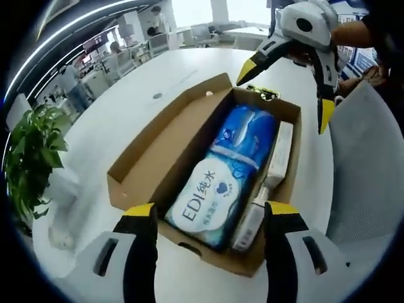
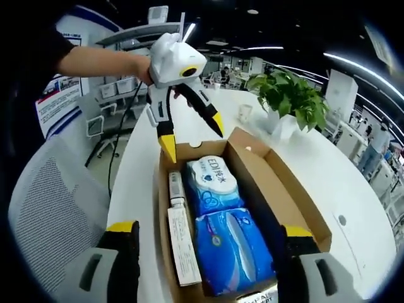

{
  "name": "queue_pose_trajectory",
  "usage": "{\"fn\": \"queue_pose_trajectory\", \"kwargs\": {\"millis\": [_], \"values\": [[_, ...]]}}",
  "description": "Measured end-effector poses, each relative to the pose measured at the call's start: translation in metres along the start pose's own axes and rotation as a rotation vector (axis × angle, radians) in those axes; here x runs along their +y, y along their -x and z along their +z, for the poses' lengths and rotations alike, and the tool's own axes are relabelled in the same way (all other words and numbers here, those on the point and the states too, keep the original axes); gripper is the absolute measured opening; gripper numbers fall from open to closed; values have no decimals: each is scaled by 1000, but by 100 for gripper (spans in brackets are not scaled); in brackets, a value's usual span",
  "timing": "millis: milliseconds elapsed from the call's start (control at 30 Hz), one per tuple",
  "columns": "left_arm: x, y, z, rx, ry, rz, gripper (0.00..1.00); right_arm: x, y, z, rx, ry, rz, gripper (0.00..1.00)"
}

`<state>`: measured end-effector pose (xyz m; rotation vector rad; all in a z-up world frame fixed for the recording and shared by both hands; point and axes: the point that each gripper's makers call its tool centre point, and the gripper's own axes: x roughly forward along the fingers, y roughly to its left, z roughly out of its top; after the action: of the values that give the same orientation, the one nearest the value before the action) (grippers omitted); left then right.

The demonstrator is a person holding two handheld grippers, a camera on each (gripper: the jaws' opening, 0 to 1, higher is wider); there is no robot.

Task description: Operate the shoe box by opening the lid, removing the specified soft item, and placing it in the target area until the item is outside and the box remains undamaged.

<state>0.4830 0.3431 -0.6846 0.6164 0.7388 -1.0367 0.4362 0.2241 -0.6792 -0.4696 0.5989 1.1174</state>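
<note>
The left gripper is standing with its jaws spread at the bottom of the left gripper view, holding nothing. The right gripper, also spread and empty, is hovering at the upper right above the far end of the shoe box. The lid is already lying open (first step done, I judge). The soft packs are still lying inside, in the centre; taking one out and placing it is remaining.
</note>
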Motion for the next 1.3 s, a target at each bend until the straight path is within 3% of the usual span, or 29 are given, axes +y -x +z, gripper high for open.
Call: {"fn": "queue_pose_trajectory", "kwargs": {"millis": [333, 633, 1300], "values": [[3, -8, -2, 5, -48, -34, 67, -2, -24, 12, -28, 12, 10, 86], [6, -20, -5, 24, -99, -57, 64, -11, -45, 12, -21, -7, 6, 78], [5, -52, -26, 126, -215, -109, 59, -15, -86, 7, 24, -33, 1, 67]]}}
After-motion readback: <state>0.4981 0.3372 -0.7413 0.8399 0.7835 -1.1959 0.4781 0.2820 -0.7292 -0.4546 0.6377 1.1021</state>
